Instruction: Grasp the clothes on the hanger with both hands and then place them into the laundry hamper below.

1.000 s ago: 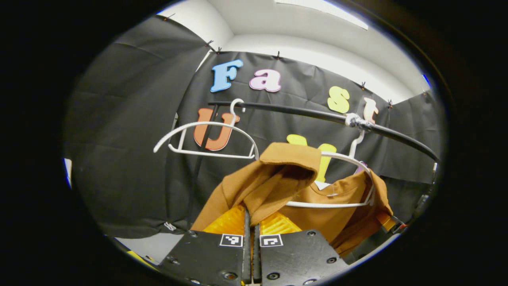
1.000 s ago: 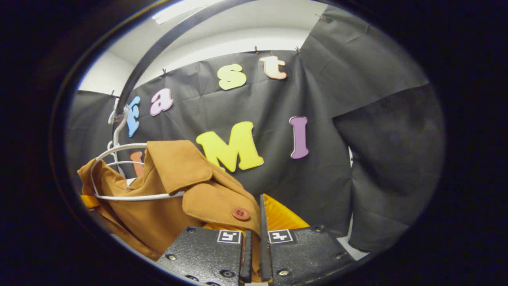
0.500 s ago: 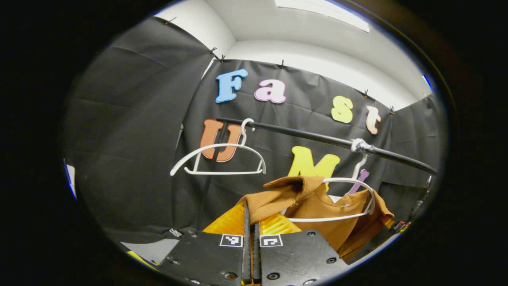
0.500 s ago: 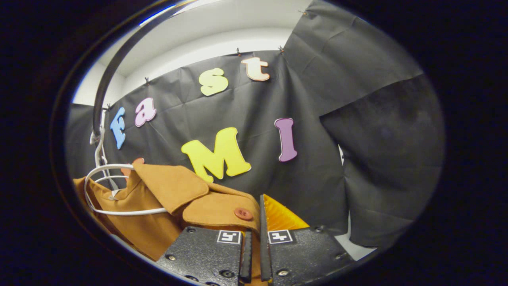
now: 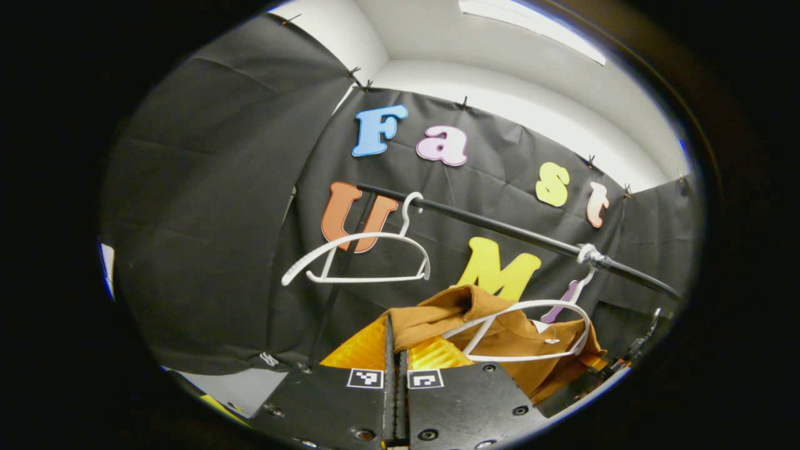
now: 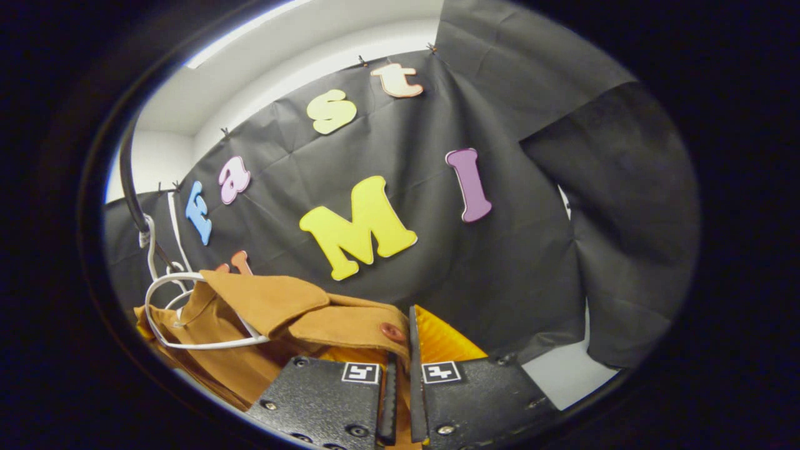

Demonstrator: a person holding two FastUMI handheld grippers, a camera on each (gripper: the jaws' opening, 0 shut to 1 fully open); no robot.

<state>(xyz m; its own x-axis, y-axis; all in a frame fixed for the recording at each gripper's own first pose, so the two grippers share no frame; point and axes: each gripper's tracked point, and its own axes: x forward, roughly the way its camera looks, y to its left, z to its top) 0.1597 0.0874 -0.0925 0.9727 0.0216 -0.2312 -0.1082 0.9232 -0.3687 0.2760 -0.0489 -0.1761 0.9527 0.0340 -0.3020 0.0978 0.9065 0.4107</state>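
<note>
Up close in the left gripper view, the left claw point(image 5: 395, 350) has its two fingers pressed together on a fold of the tan-brown cloth jacket point(image 5: 519, 337), pinching the fabric edge between them. That jacket drapes away to the right, and a white plastic hanger point(image 5: 531, 328) lies across it, its hook caught on the black metal rail point(image 5: 500, 228) that slants down to the right. A second white plastic hanger point(image 5: 356, 256), bare, hangs from the same rail farther left, apart from the jacket. Behind everything stands the black cloth wall point(image 5: 206, 206), with a white ceiling point(image 5: 475, 37) above it. Next, in the right gripper view, the right claw point(image 6: 400, 350) is likewise closed on the jacket point(image 6: 262, 312), its fingers nipping a flap that carries a reddish round button point(image 6: 392, 332) just beside the left finger. The garment spreads off to the left, where the hanger's white loop point(image 6: 187, 312) sits over its collar area, its hook reaching up to the rail point(image 6: 128, 187) at the far left.
</note>
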